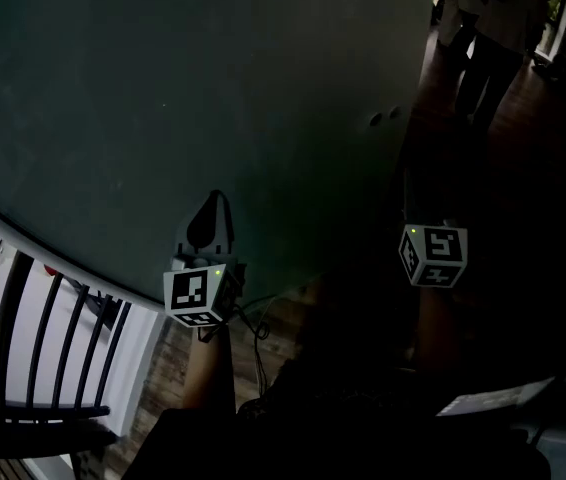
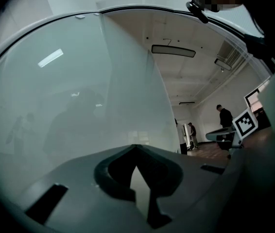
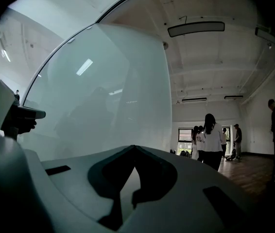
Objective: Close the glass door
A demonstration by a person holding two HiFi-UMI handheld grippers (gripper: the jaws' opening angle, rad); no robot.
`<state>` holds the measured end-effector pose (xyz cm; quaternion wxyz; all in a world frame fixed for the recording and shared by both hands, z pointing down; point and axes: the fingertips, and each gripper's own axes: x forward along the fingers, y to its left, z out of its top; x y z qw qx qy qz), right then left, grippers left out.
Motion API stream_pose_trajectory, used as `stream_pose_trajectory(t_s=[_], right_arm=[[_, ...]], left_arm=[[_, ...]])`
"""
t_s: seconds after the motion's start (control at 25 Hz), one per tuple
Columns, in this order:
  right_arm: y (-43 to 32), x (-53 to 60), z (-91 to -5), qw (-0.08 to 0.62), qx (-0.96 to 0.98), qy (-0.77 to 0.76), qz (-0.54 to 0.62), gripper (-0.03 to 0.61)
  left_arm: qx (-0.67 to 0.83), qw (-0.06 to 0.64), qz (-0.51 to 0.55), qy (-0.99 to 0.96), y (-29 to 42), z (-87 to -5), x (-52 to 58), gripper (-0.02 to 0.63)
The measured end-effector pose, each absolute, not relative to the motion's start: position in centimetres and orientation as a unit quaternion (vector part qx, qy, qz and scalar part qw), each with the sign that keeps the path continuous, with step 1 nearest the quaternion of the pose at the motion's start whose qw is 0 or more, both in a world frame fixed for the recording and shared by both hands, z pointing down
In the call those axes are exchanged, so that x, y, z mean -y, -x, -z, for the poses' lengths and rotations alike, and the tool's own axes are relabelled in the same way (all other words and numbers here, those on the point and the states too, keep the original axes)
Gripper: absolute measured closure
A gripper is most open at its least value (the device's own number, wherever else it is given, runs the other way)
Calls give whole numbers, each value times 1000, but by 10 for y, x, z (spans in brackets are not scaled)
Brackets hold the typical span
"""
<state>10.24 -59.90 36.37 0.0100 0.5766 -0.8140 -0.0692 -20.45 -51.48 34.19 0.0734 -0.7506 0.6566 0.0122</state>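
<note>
The glass door [image 1: 163, 98] is a large frosted pane that fills the upper left of the dark head view. My left gripper [image 1: 215, 200] points at the pane's lower part, jaws shut with nothing between them; whether its tip touches the glass I cannot tell. In the left gripper view its closed tips [image 2: 136, 146] face the pane [image 2: 79, 106] from close by. My right gripper [image 3: 135, 147] is shut and empty too, facing the glass [image 3: 108, 91] near its free edge. In the head view only its marker cube [image 1: 433, 256] shows; its jaws are lost in the dark.
A black barred railing [image 1: 53, 358] stands at the lower left, beside a white wall. Past the door's edge lies an open room with a wooden floor, where several people [image 3: 210, 140] stand. One person [image 1: 488, 28] is at the head view's top right.
</note>
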Motion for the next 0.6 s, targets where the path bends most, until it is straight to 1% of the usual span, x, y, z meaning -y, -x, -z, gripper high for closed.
stream_pose_trajectory(t_s=[0.24, 0.6], right_arm=[[-103, 664, -372, 19, 813, -578, 62, 577], [-101, 720, -385, 24, 812, -580, 56, 577]], left_arm=[[-652, 72, -12, 754, 202, -342, 561, 612], [-651, 56, -16, 757, 206, -352, 593, 612]])
